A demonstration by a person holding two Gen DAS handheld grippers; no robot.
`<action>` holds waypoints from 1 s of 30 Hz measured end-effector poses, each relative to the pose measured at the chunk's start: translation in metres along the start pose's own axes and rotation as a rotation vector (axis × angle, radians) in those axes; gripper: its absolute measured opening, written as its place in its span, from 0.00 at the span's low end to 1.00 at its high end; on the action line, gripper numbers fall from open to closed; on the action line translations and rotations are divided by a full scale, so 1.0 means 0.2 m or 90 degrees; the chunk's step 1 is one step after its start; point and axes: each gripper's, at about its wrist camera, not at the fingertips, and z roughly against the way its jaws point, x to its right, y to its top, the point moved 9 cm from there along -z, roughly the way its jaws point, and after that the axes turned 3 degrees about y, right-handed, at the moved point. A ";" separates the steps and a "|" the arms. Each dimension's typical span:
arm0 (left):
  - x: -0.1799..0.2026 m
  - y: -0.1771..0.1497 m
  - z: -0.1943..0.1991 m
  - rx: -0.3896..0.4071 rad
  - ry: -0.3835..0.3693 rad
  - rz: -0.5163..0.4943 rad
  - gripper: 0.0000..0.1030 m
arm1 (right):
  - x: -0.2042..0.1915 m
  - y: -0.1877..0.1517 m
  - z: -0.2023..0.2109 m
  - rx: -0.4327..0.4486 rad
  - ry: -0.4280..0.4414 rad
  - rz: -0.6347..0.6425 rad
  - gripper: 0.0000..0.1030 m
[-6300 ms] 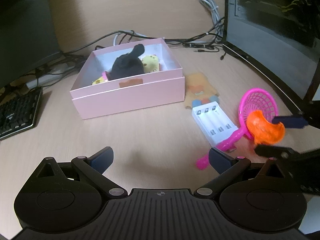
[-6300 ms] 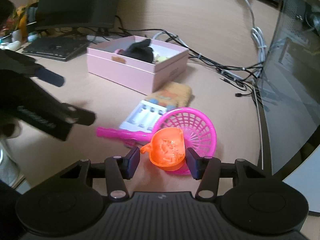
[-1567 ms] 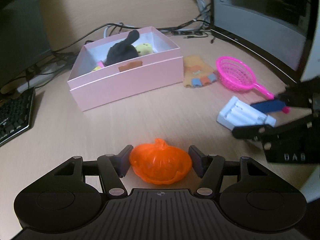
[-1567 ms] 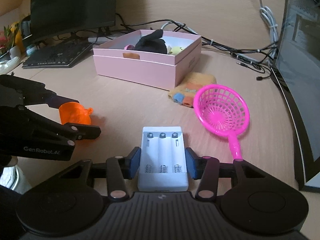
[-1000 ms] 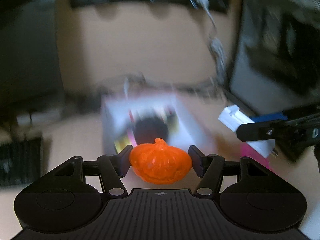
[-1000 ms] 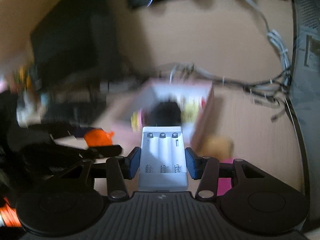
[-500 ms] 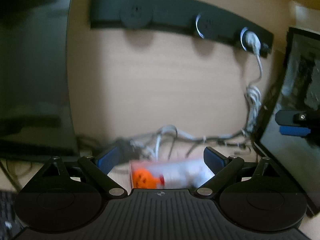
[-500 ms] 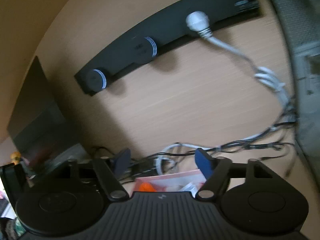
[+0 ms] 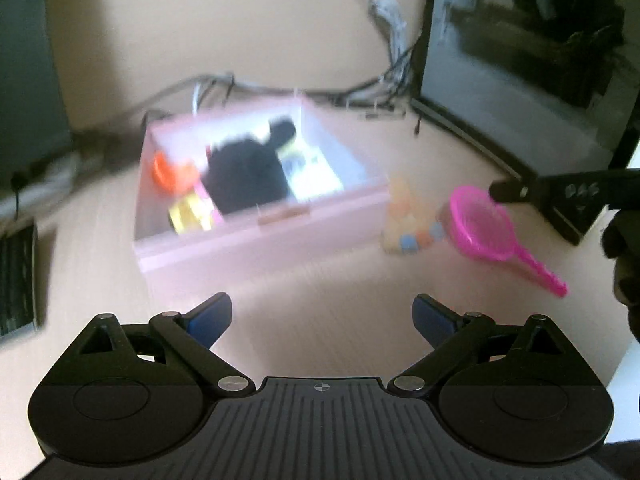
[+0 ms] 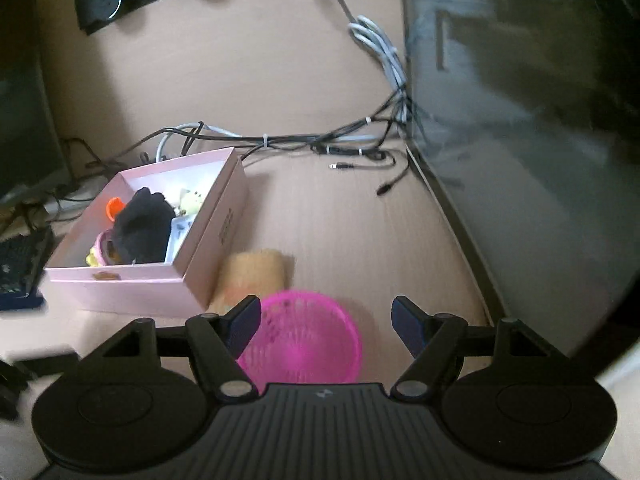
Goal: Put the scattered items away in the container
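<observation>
**Both grippers empty; net and cloth left outside the box**

Left gripper (image 9: 322, 314): fingers spread wide, nothing between them, held over bare table (image 9: 320, 280) in front of the box (image 9: 260, 240). Right gripper (image 10: 326, 322): fingers also spread, empty, poised right over the pink net (image 10: 304, 340), whose basket sits between and just beyond the fingertips.

Net: from the left view it lies on the table right of the box, basket toward the box, handle pointing away. Looks like thin moulded plastic, so light and stiff, probably a bit springy in the mesh. The handle or the solid rim seems the best place to pinch; squeezing across the mesh could flex it and let it pop out.

Cloth (image 10: 256, 276): a tan, soft piece touching the box's near corner, with the net just beside it. Blue and orange patches show at one end in the left view. Likely limp and light; a pinch through a bunched fold should hold, but it will drape and may catch the box wall on the way in.

Box: pink, open, already holding a black soft item (image 10: 144, 228), an orange pumpkin (image 9: 170, 170), a white charger (image 10: 178, 232) and yellow bits. Room is tight; free space looks best on the right side.

Left view is motion-blurred, so fine detail there is uncertain.
</observation>
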 end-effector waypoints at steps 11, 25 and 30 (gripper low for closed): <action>-0.03 -0.11 0.07 0.004 0.134 0.114 0.98 | 0.04 -0.07 0.02 0.023 0.080 0.071 0.71; -0.36 -0.14 0.35 0.045 0.251 0.158 0.98 | 0.07 -0.16 -0.13 -0.014 0.100 -0.045 0.71; -0.51 -0.27 0.39 0.022 0.275 0.247 0.98 | -0.15 -0.24 -0.10 -0.079 0.179 -0.018 0.71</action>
